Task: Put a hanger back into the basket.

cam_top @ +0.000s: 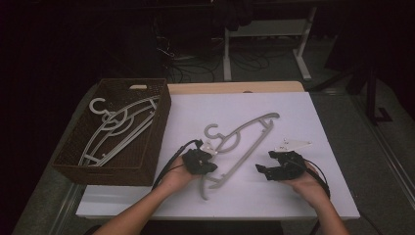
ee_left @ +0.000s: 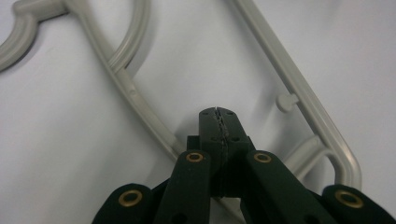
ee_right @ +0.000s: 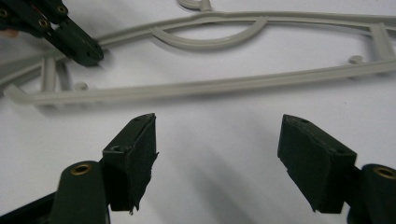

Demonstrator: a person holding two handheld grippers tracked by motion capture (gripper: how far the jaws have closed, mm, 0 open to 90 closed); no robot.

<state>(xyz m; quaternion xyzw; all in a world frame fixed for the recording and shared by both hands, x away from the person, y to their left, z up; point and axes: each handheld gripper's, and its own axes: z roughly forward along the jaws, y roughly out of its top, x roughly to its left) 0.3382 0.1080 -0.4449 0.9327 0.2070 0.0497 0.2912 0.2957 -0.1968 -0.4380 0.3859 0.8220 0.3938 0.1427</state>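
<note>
A grey plastic hanger [cam_top: 244, 132] lies flat on the white board, hook toward the basket. My left gripper [cam_top: 211, 166] is shut, its tip low over the hanger's near end. In the left gripper view the closed jaws [ee_left: 218, 112] sit between the hanger's curved arm [ee_left: 140, 98] and its straight bar, with nothing between the pads. My right gripper [cam_top: 264, 162] rests to the right of the hanger, open. In the right gripper view its pads [ee_right: 217, 135] stand wide apart over bare board, short of the hanger's bar [ee_right: 210, 86]; the left gripper's tip [ee_right: 88, 51] shows beyond.
A brown woven basket [cam_top: 161, 117] stands at the left edge of the white board [cam_top: 293, 112] and holds more grey hangers [cam_top: 117, 127]. A white table frame [cam_top: 303, 44] and cables stand on the dark floor behind.
</note>
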